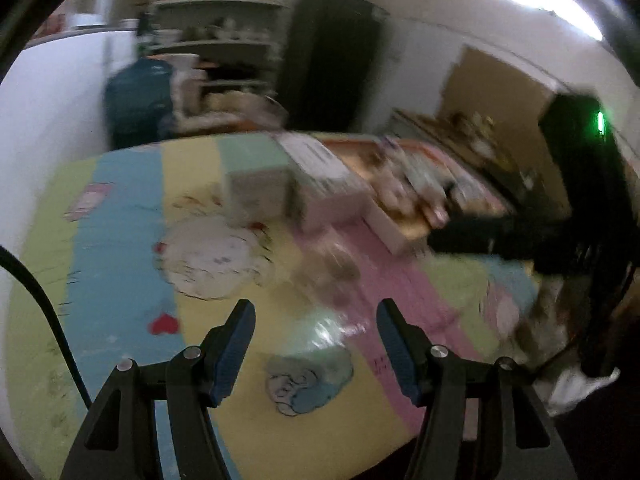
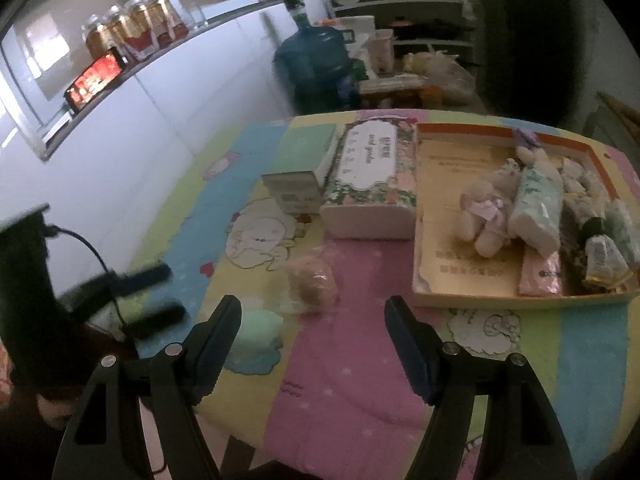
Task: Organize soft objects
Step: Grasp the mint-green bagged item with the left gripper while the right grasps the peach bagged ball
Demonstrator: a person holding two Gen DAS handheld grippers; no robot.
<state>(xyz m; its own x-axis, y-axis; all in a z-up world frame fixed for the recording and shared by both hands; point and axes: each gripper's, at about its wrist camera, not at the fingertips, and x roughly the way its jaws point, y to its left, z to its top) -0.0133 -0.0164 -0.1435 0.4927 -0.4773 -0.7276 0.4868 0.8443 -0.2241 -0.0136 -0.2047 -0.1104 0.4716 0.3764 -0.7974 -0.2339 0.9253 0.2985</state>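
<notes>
A pale green soft puff (image 2: 258,332) in clear wrap lies on the striped cloth near the table's front edge. A pinkish-brown wrapped puff (image 2: 314,280) sits just beyond it. My right gripper (image 2: 314,320) hovers open above the cloth, with the pinkish puff ahead between its fingers and nothing touching them. My left gripper (image 2: 176,290) shows blurred to the left of the green puff, apart from it. In the blurred left wrist view my left gripper (image 1: 316,320) is open over the glossy green puff (image 1: 322,332), with the pinkish puff (image 1: 336,266) farther ahead.
An orange-rimmed cardboard tray (image 2: 424,216) on the right holds plush toys (image 2: 486,216), tissue packs and a tube. A floral box (image 2: 370,180) and a green box (image 2: 298,184) stand behind the puffs. A white wall runs along the left; a water jug (image 2: 316,60) stands beyond the table.
</notes>
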